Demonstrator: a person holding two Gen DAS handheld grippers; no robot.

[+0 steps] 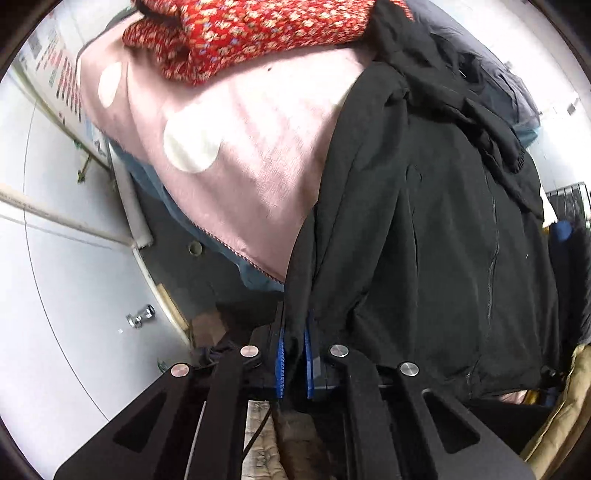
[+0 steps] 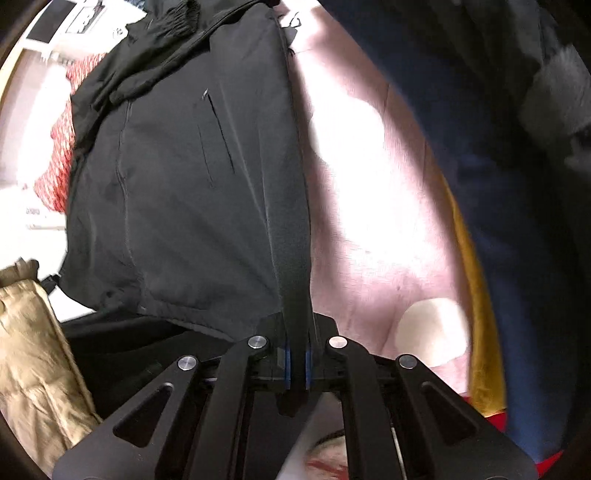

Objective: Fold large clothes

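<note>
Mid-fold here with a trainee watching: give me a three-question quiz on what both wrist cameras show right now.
1. True or false: the left gripper is shut on the black jacket.
2. What does the right gripper pinch? A) red floral fabric B) the black jacket's edge C) tan quilted fabric
3. Fill in: the jacket lies on a ____ blanket with white spots.

Key
1. True: dark cloth sits between its blue pads.
2. B. The red floral fabric and tan quilted fabric lie apart, untouched.
3. Pink.
</note>
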